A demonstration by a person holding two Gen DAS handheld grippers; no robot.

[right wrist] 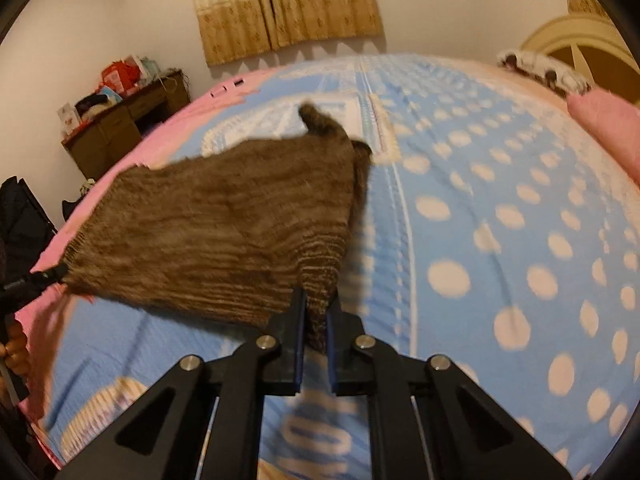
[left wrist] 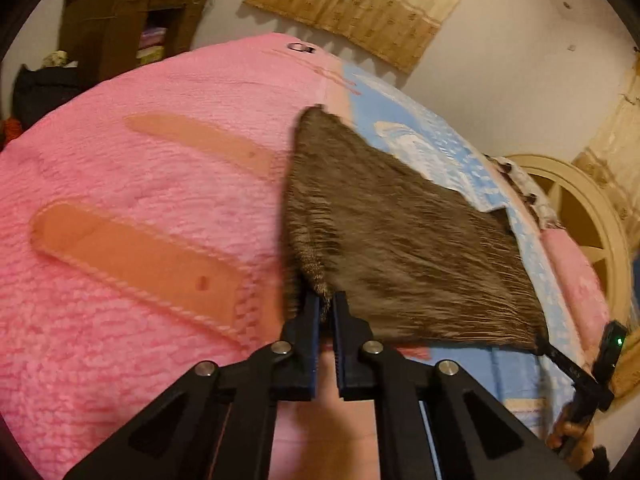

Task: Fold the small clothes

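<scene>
1. We see the bed (right wrist: 500,200) filling both views: a blue dotted blanket (right wrist: 460,240) at 3 o'clock, a pink fleece blanket (left wrist: 140,160) at 9 o'clock.
2. We see the brown knitted garment (left wrist: 400,240) stretched between our two grippers, hanging over the blankets near centre.
3. Our left gripper (left wrist: 326,308) at 6 o'clock pinches one ribbed corner.
4. Our right gripper (right wrist: 316,312) at 6 o'clock is clamped on the opposite corner.
</scene>
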